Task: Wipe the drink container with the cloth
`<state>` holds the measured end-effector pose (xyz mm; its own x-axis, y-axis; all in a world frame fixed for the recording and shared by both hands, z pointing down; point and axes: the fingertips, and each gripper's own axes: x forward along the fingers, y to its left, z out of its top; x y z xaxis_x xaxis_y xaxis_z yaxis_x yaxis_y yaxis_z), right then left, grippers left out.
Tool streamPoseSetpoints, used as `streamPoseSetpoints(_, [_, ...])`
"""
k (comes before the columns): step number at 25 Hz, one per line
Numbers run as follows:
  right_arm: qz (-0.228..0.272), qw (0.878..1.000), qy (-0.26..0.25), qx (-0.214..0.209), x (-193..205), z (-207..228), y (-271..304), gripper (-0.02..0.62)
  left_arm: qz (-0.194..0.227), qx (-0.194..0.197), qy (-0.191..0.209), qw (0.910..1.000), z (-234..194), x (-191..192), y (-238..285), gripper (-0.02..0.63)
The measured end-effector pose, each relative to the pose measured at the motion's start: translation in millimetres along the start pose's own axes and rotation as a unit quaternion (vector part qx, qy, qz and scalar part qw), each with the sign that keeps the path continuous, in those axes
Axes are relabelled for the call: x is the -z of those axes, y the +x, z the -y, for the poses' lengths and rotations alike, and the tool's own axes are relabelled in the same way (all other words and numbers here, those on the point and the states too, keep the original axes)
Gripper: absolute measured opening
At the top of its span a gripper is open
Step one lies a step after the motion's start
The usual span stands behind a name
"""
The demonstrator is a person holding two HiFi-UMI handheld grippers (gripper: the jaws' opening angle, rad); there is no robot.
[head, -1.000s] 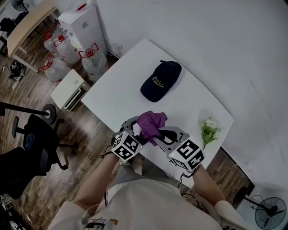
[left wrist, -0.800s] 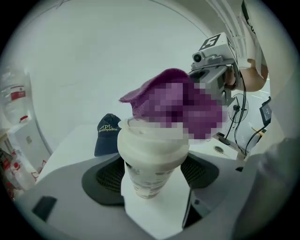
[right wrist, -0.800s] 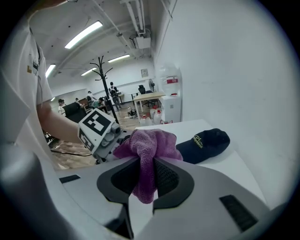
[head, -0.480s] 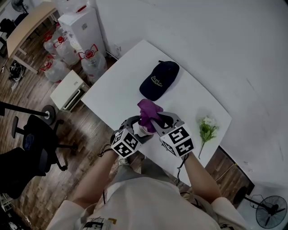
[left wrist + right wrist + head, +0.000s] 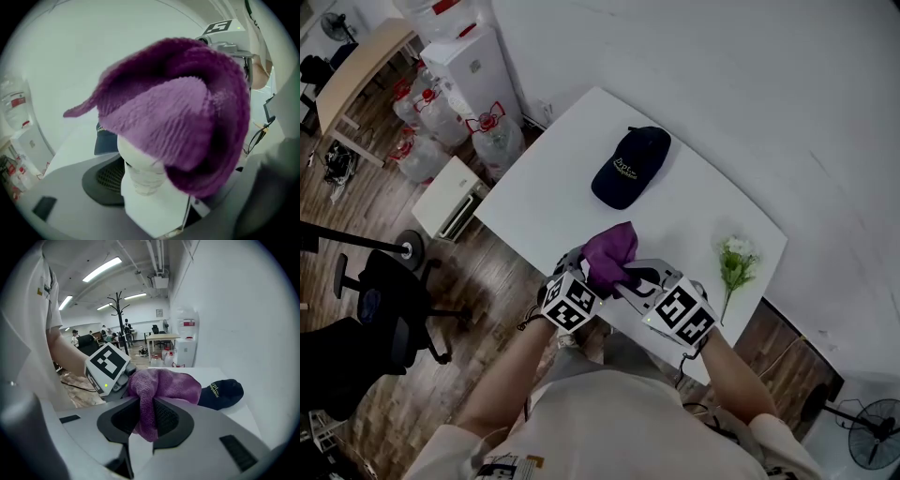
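A white drink container (image 5: 140, 174) stands between the jaws of my left gripper (image 5: 145, 190), which is shut on it. A purple cloth (image 5: 187, 117) is draped over the container's top and hides it there. My right gripper (image 5: 147, 420) is shut on a fold of the purple cloth (image 5: 161, 390) and presses it against the container from the right. In the head view the cloth (image 5: 609, 251) covers the container, with the left gripper (image 5: 579, 272) and the right gripper (image 5: 626, 279) close together above the table's near edge.
A dark blue cap (image 5: 630, 167) lies further back on the white table (image 5: 553, 187), and a bunch of white flowers (image 5: 733, 264) lies at the right. Water jugs (image 5: 492, 131) and a white box (image 5: 450, 197) stand on the floor to the left.
The right gripper pushed the cloth away over the container, then drew it back toward me. The left gripper barely moved.
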<state>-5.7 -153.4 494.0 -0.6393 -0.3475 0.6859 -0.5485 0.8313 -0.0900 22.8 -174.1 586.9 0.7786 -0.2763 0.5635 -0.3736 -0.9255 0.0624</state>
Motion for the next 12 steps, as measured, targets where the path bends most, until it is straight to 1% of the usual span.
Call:
streamPoseSetpoints(2, [0.010, 1.000, 0.013, 0.003, 6.7, 8.5, -8.1, 0.100, -0.001, -0.001, -0.015, 0.9999, -2.4, 2.1, -1.7, 0.385])
streamPoseSetpoints(4, [0.021, 0.999, 0.033, 0.020, 13.3, 23.6, -14.6, 0.100, -0.002, 0.002, -0.033, 0.9994, -5.7, 4.5, -4.4, 0.383])
streamPoseSetpoints(6, [0.026, 0.997, 0.059, 0.047, 19.6, 42.3, -17.6, 0.100, -0.003, 0.008, -0.029, 0.9995, -4.5, 5.9, -5.7, 0.382])
streamPoseSetpoints(8, [0.024, 0.994, 0.074, 0.071, 22.6, 58.4, -12.6, 0.100, 0.002, 0.008, -0.027, 0.9996, -4.0, 6.7, -6.3, 0.382])
streamPoseSetpoints(12, [0.033, 0.994, 0.060, 0.081, 4.4, 66.4, 3.8, 0.100, 0.014, -0.004, -0.048, 0.9987, -12.0, -2.0, -16.2, 0.380])
